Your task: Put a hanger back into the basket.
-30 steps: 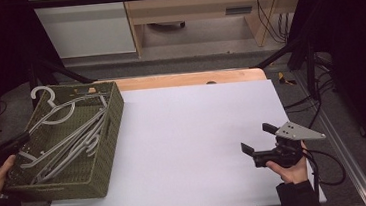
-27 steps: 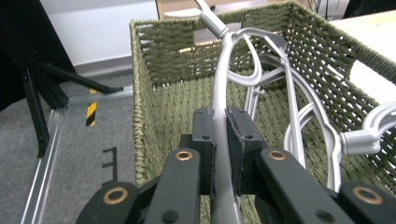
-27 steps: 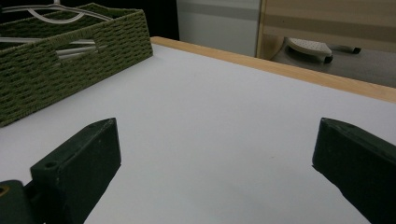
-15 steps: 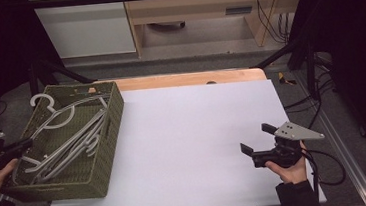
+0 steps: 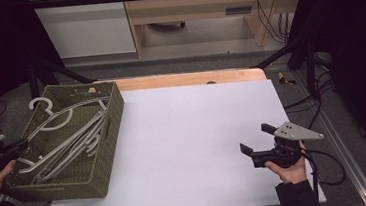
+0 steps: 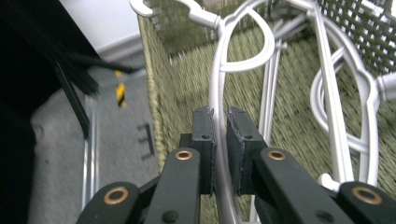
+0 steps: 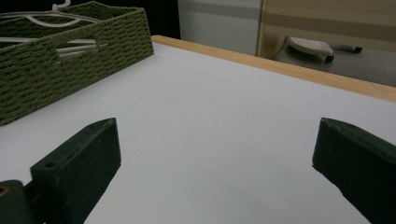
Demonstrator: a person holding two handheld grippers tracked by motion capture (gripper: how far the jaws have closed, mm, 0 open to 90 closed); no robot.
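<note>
At the left edge of the high view the left gripper (image 5: 16, 146) has its jaws pinched on the rim of a white hanger (image 5: 65, 131), one of several lying in the green woven basket (image 5: 111, 134) at the counter's (image 5: 198, 131) left end. In the left gripper view the thin plastic bar runs up between the nearly closed jaws. To lift it cleanly, I would keep the grip firm and raise slowly, since the hangers overlap and may snag. The hanger's long axis runs diagonally, lower left to upper right, and its hook (image 5: 40, 103) points toward the upper left, over the basket's far rim. At lower right the right gripper (image 5: 259, 141) rests with jaws wide open above bare counter.
</note>
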